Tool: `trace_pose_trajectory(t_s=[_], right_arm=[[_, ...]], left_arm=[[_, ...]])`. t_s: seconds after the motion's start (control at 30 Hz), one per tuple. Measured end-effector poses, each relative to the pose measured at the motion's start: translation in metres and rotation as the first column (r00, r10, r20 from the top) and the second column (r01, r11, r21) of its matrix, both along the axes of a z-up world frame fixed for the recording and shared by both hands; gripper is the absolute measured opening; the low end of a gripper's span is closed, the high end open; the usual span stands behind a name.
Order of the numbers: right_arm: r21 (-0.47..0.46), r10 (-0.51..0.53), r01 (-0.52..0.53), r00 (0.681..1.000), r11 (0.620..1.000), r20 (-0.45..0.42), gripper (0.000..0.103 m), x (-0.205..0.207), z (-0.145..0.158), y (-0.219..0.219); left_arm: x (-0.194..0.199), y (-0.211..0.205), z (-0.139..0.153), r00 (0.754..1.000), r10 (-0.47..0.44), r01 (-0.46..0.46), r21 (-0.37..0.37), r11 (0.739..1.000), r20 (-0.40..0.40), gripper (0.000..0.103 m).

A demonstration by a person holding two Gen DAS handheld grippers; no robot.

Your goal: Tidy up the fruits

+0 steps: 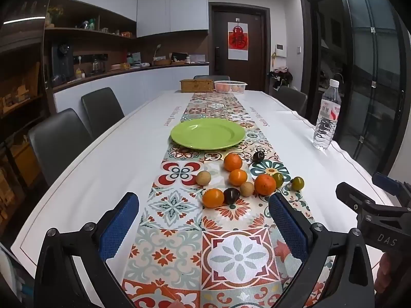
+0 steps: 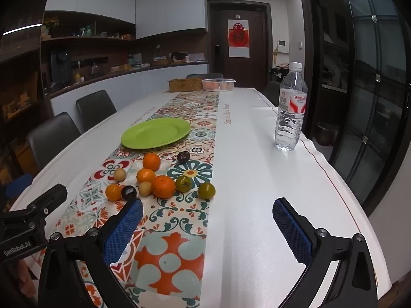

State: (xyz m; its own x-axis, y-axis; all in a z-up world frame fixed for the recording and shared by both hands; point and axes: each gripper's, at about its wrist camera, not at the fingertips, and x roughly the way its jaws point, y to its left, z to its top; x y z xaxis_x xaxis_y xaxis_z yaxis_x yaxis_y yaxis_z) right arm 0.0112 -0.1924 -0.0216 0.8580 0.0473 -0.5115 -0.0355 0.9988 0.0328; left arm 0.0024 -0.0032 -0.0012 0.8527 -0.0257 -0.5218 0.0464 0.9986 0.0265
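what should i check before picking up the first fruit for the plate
1. Round green plate bare, ready for fruit: ok.
2. Left gripper open, nothing between its fingers: ok.
3. Right gripper open, nothing held: ok.
4. Loose fruits in reach: nearest small orange fruit sits just ahead of the left gripper: ok.
5. Clear plastic water bottle upright, away from the fruit: ok.
6. Fruit firmness or ripeness: cannot tell.

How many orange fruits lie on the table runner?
4: one nearest the green plate, one just behind it, the biggest to the right, one front left. None seems hidden.
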Motion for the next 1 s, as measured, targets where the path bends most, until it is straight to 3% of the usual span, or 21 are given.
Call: trace_pose_trajectory(t_s=[0.43, 0.5, 1.0], right_arm=[[-0.004, 0.0, 0.0, 1.0, 1.0, 0.003, 0.102, -0.002, 0.001, 0.002], [-0.005, 0.0, 0.0, 1.0, 1.0, 0.005, 0.102, -0.002, 0.001, 0.002], [-0.005, 0.001, -0.001, 1.0, 1.0, 0.007, 0.102, -0.002, 0.002, 0.002]], left_arm=[[0.005, -0.015, 0.002, 1.0, 0.023, -0.023, 0.021, 1.0, 0.021, 0.103], [-0.008, 0.006, 0.005, 0.999, 0.032, -0.032, -0.009, 0.999, 0.036, 0.103], [-0.009, 0.005, 0.004, 0.999, 0.027, -0.027, -0.009, 1.0, 0.026, 0.103]])
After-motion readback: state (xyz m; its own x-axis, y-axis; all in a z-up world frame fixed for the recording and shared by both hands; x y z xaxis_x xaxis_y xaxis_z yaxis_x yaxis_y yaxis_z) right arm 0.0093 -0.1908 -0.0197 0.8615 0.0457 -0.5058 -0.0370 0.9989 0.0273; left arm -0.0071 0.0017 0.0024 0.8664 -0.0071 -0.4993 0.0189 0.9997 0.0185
